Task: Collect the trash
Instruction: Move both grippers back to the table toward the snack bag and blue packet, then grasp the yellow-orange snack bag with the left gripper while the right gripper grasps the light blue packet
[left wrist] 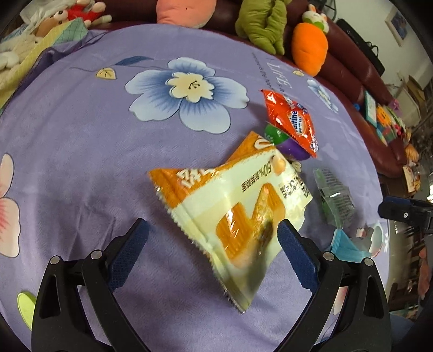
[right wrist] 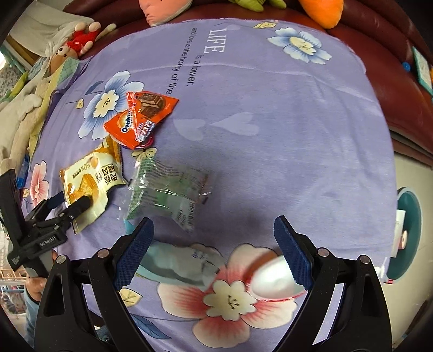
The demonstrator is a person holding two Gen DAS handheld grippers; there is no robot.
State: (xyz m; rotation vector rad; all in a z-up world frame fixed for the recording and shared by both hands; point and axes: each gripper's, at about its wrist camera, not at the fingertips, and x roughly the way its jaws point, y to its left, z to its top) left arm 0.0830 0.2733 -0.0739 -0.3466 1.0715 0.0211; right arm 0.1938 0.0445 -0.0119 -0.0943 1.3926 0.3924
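A yellow-orange snack wrapper (left wrist: 230,211) lies on the purple flowered cloth (left wrist: 94,135), partly between my left gripper's (left wrist: 213,230) open fingers; it also shows in the right wrist view (right wrist: 89,181). An orange Ovaltine wrapper (left wrist: 292,119) rests on a green-purple ball (left wrist: 281,140) behind it, also in the right wrist view (right wrist: 140,116). A clear green-printed wrapper (right wrist: 167,192) lies just ahead of my right gripper (right wrist: 213,235), which is open. A light blue wrapper (right wrist: 176,262) and a white blurred object (right wrist: 273,279) lie between the right fingers. The left gripper (right wrist: 73,205) shows from the side.
Plush toys line the dark red sofa behind the cloth: an orange carrot (left wrist: 311,48), a green toy (left wrist: 262,24), a pink one (left wrist: 184,10). A teal round bin (right wrist: 408,230) stands to the right of the cloth. Books and toys (left wrist: 384,119) lie on the sofa.
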